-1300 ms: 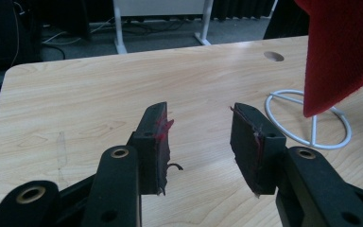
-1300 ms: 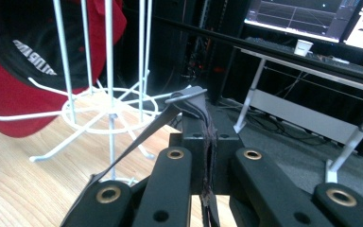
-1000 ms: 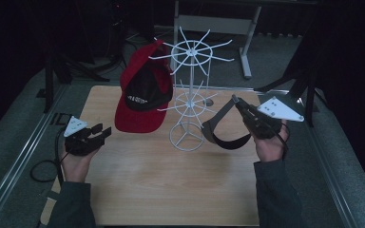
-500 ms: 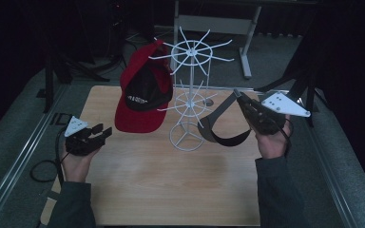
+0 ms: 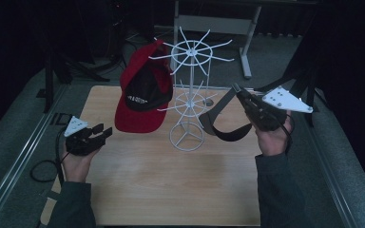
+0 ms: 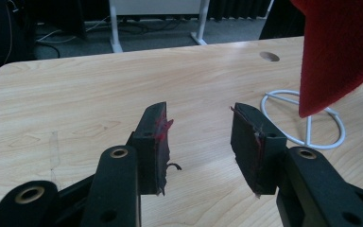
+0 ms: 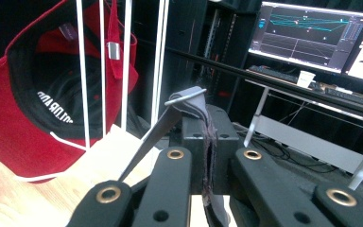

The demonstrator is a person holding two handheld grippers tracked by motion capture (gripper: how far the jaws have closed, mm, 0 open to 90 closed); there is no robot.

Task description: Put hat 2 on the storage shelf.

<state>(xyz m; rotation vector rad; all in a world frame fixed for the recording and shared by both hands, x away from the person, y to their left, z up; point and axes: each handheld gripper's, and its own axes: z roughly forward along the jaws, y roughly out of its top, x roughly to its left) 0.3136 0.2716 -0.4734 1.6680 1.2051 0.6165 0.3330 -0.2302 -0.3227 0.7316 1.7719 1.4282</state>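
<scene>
Grey cap [image 5: 221,124] in raised right hand-held gripper [image 5: 240,93], beside rack [image 5: 186,95]

A dark grey cap [image 5: 221,124] hangs in the air to the right of the white wire hat rack [image 5: 186,95], over the right half of the wooden table [image 5: 171,190] and clear of its surface. It is held by its strap end, which sits pinched between the shut jaws of the right gripper [image 5: 240,92] (the grey fabric [image 7: 207,142] shows as a thin folded band between the pads). Below that point the cap sags in a loose open curve, its brim low and turned toward the rack's ring base, near it but not touching.
</scene>
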